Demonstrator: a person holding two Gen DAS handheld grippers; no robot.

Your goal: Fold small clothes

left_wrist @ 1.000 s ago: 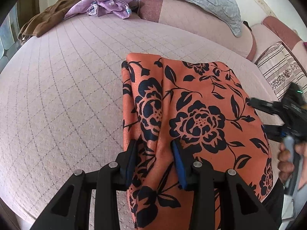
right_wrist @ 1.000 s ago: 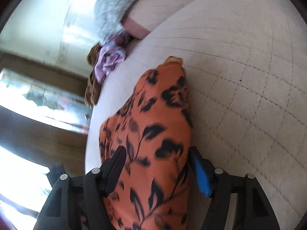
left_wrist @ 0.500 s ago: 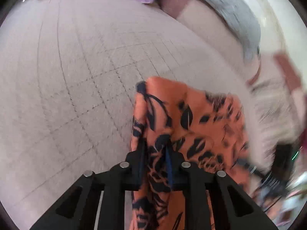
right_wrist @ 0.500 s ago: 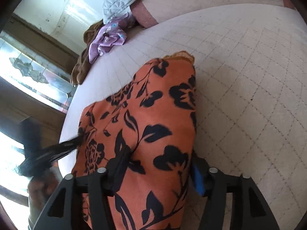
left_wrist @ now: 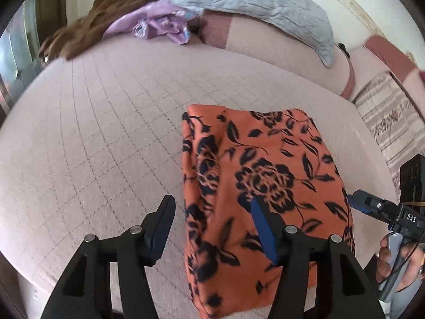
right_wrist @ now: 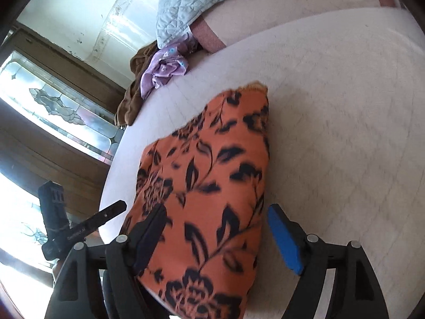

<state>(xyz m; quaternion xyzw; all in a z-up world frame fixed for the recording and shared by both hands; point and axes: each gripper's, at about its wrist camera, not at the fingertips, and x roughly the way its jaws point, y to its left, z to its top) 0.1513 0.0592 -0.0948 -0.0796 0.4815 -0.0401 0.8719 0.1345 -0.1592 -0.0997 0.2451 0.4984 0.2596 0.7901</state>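
Both tongs let go; cloth (left_wrist: 265, 175) now flat

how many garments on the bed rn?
3: orange floral garment folded at the near edge; purple garment and brown garment heaped at the far corner. More may be hidden underneath.

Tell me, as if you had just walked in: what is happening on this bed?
A person holding a gripper in each hand is folding an orange garment with a black floral print on a quilted bed cover. The garment lies folded into a rectangle. The left gripper and right gripper are both opening, pads clear of the fabric. A lilac garment and a brown one sit in a heap at the far edge, unfolded.
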